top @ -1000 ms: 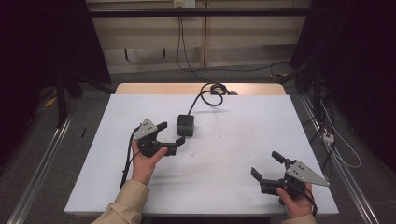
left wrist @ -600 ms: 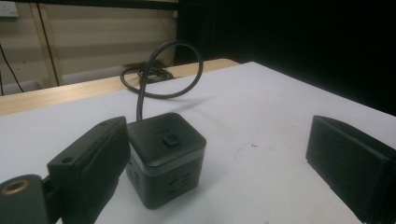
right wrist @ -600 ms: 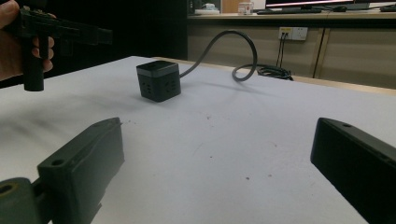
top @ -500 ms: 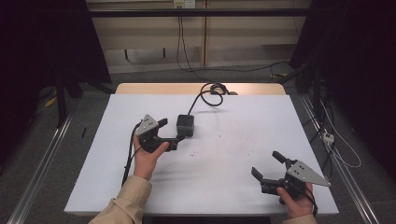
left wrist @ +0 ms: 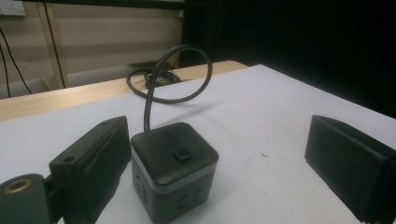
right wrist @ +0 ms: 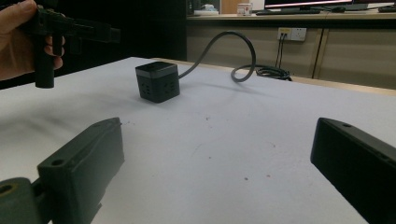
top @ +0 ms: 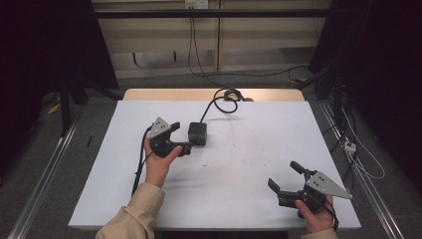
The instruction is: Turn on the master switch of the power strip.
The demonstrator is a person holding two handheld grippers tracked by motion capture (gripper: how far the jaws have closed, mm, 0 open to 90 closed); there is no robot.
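Cube power strip [top: 197, 134]: it sits on the white table [top: 249, 199], in the far half, left of the middle; in my left gripper view I see a square button [left wrist: 181, 155] on its dark top and sockets on its side faces.
Cable [top: 219, 105]: it leaves the cube's far side, loops upward and coils at the table's far wooden edge [top: 149, 94].
My left gripper [top: 177, 137]: just left of the cube, jaws spread wide; in my left gripper view the cube stands between them, hard up against the left-hand jaw and well apart from the other. I cannot tell whether that jaw touches it.
My right gripper [top: 286, 175]: well apart from the cube, at the near right corner, jaws wide and holding nothing, pointed toward the cube.
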